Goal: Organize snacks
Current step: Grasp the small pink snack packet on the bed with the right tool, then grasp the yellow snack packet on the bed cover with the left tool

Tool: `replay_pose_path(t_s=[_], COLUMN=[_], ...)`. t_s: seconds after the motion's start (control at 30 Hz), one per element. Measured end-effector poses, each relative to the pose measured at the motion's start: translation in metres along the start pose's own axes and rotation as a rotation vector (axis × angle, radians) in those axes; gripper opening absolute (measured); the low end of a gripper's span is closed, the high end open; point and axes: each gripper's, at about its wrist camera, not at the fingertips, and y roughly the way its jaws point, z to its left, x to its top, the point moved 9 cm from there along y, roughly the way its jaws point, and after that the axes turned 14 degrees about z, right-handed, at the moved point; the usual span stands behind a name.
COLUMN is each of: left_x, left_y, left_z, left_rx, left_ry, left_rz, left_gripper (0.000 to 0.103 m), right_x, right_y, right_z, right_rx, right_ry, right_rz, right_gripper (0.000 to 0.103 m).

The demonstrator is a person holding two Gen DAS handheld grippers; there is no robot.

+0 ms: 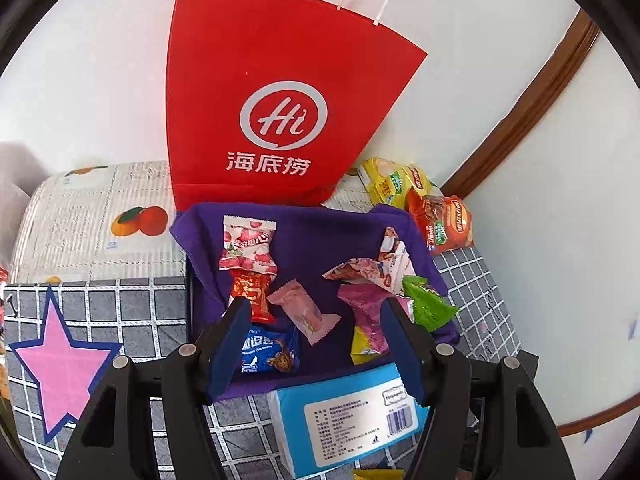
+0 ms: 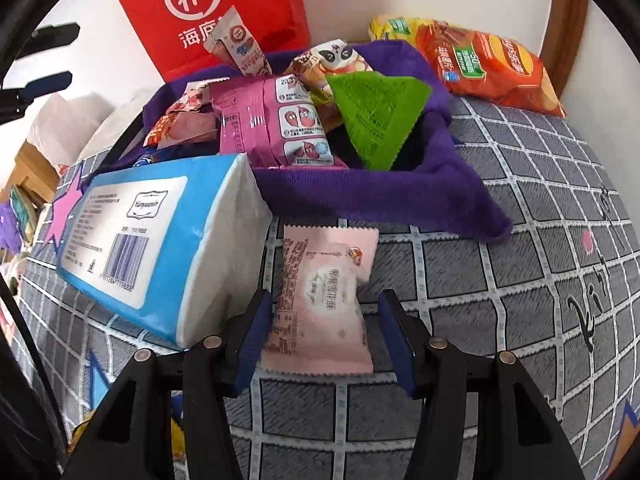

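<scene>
Mostly sorted: the left gripper (image 1: 314, 322) hovers empty, jaws apart, over the purple-lined box (image 1: 320, 240) full of snacks. Over right, the right gripper (image 2: 324, 332) straddles a pale pink packet (image 2: 324, 300) on the checked cloth, not pinching yet.

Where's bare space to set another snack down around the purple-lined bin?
Free: checked cover right of the pale pink packet, below the purple cloth. Crowded: tissue pack on the left, chip bags behind, bin interior.
</scene>
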Motion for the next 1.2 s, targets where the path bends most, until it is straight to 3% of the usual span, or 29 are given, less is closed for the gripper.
replay_pose_path(t_s=[0.13,0.17,0.2,0.27,0.33,0.5,0.6,0.8,1.0,1.13,1.2], left_x=[0.000,0.000,0.000,-0.001,-0.002,-0.002,-0.003,-0.004,-0.003,-0.004,-0.004], left_y=[-0.001,-0.001,-0.001,-0.001,-0.003,-0.005,-0.005,-0.002,0.004,0.007,0.008], left_z=[0.000,0.000,-0.001,-0.003,-0.005,-0.009,-0.010,-0.015,-0.015,-0.018,-0.021], left_rx=[0.006,0.003,-0.001,-0.004,0.000,-0.001,0.002,0.014,0.046,0.060,0.078], left_ry=[-0.001,0.000,0.001,0.004,0.015,0.033,0.035,0.051,0.066,0.079,0.088], left_rz=[-0.006,-0.005,-0.004,0.000,0.002,-0.004,-0.004,0.004,0.008,0.003,-0.005], left_gripper=[0.065,0.065,0.065,0.065,0.065,0.065,0.065,0.065,0.065,0.065,0.065], right_x=[0.000,0.000,0.000,-0.004,-0.011,-0.030,-0.038,-0.035,-0.034,-0.042,-0.044], right_y=[0.002,0.002,0.002,0.000,-0.005,-0.024,-0.029,-0.013,-0.014,-0.020,-0.022], right_z=[-0.001,-0.002,-0.004,-0.008,-0.010,-0.028,-0.033,-0.030,-0.023,-0.045,-0.060], right_rx=[0.001,-0.010,-0.026,-0.085,-0.086,-0.086,-0.041,-0.066,-0.151,-0.190,-0.162], right_ry=[-0.002,-0.007,-0.011,-0.032,-0.032,0.016,0.034,0.050,-0.024,0.011,0.069], right_rz=[-0.012,-0.017,-0.021,-0.042,-0.046,-0.056,-0.051,-0.043,-0.124,-0.165,-0.171], right_gripper=[0.056,0.053,0.042,0.039,0.037,0.037,0.038,0.054,0.046,0.046,0.046])
